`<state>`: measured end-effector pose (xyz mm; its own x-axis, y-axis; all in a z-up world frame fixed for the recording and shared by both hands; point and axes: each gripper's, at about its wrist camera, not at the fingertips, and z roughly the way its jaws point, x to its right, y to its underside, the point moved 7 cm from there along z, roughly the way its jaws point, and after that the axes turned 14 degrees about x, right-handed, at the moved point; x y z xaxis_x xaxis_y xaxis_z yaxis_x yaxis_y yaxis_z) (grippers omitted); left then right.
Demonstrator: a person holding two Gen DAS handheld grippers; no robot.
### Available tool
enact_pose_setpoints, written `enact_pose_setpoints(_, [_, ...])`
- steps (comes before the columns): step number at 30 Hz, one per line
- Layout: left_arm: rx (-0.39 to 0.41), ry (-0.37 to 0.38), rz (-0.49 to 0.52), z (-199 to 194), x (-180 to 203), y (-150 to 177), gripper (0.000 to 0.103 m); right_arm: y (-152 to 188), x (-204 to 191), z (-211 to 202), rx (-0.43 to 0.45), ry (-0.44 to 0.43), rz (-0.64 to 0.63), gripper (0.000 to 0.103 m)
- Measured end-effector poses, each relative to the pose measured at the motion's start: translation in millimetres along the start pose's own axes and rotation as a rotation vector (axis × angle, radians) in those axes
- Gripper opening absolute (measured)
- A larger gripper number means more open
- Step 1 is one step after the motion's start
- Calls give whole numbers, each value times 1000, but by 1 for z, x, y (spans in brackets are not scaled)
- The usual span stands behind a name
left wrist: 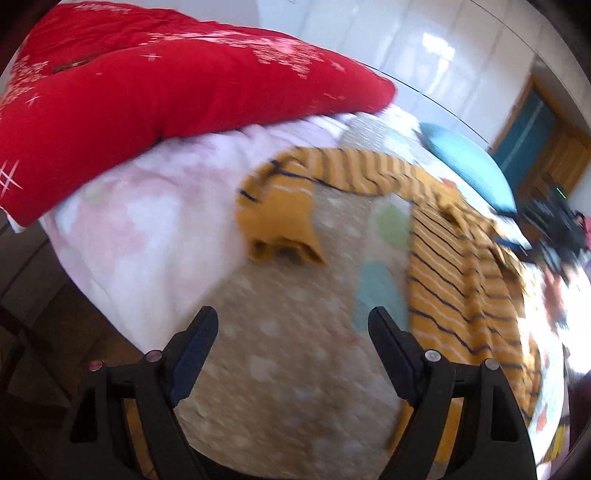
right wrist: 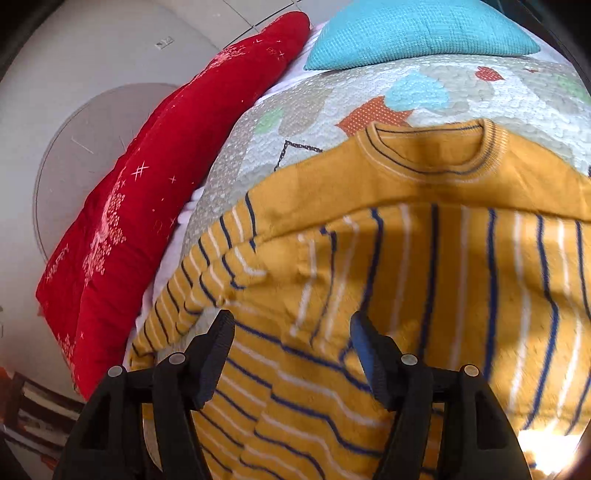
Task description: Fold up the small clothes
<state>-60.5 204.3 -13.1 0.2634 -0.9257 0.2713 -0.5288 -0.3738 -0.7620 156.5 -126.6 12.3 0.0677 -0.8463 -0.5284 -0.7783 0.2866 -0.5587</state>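
A small mustard-yellow sweater with navy and white stripes (left wrist: 461, 288) lies on a patterned quilt on the bed. One sleeve (left wrist: 280, 218) stretches left, its cuff crumpled. My left gripper (left wrist: 293, 325) is open and empty above the quilt, left of the sweater body. In the right wrist view the sweater (right wrist: 424, 266) fills the frame, with its round collar (right wrist: 432, 151) at the far side. My right gripper (right wrist: 291, 328) is open just above the striped body, holding nothing. The right gripper also shows in the left wrist view (left wrist: 554, 229), blurred.
A red quilted blanket (left wrist: 155, 92) lies along the bed's left side over a pink cover (left wrist: 147, 221). A turquoise pillow (right wrist: 417, 33) sits at the head of the bed. The patterned quilt (right wrist: 332, 107) covers the bed. The floor (right wrist: 74, 110) lies beyond the bed edge.
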Motion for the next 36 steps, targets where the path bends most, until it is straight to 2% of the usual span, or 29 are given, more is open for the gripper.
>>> enact_pose_setpoints(3, [9, -39, -13, 21, -12, -18, 85, 14, 22, -37, 22, 9, 19, 74])
enact_pose_setpoints(7, [-24, -29, 15, 64, -6, -31, 85, 23, 54, -75, 60, 49, 57, 74])
enact_pose_setpoints(8, [-51, -17, 0, 78, -6, -31, 81, 25, 61, -84, 69, 60, 64, 74])
enact_pose_setpoints(9, [-73, -23, -13, 90, -9, -34, 55, 27, 68, -91, 79, 72, 67, 74])
enact_pose_setpoints(10, [-86, -49, -9, 99, -12, -38, 35, 29, 74, -99, 89, 84, 68, 74])
enact_pose_setpoints(11, [-100, -55, -22, 107, -17, -46, 21, 32, 79, -107, 98, 94, 66, 74])
enact_pose_setpoints(12, [-93, -66, -54, 110, -22, -56, 13, 34, 83, -114, 105, 101, 63, 74])
enact_pose_setpoints(14, [-14, -197, -29, 106, -37, -86, 13, 40, 92, -128, 120, 115, 51, 74])
enact_pose_setpoints(16, [92, -276, 15, 96, -43, -120, 13, 47, 101, -140, 136, 131, 37, 74])
enact_pose_setpoints(20, [198, -268, 58, 74, -16, -169, 13, 63, 112, -157, 160, 138, 29, 74])
enact_pose_setpoints(22, [250, -209, 85, 56, 13, -185, 13, 70, 115, -163, 162, 135, 29, 74])
enact_pose_setpoints(25, [303, -43, 150, 25, 80, -187, 13, 79, 118, -170, 172, 142, 20, 74])
enact_pose_setpoints(27, [304, 102, 217, 7, 136, -172, 13, 82, 122, -174, 187, 144, 26, 74])
enact_pose_setpoints(29, [252, 322, 328, -10, 204, -140, 14, 83, 129, -178, 196, 145, 55, 74])
enact_pose_setpoints(31, [200, 473, 462, -24, 255, -101, 26, 86, 138, -179, 194, 145, 103, 75])
enact_pose_setpoints(32, [192, 507, 515, -30, 270, -85, 42, 88, 141, -180, 191, 141, 122, 74])
enact_pose_setpoints(33, [203, 527, 569, -37, 282, -68, 58, 89, 142, -181, 189, 141, 129, 75])
enact_pose_setpoints(35, [239, 533, 631, -47, 285, -43, 72, 89, 141, -184, 192, 152, 109, 77])
enact_pose_setpoints(36, [240, 524, 649, -48, 282, -31, 73, 89, 140, -186, 195, 157, 96, 78])
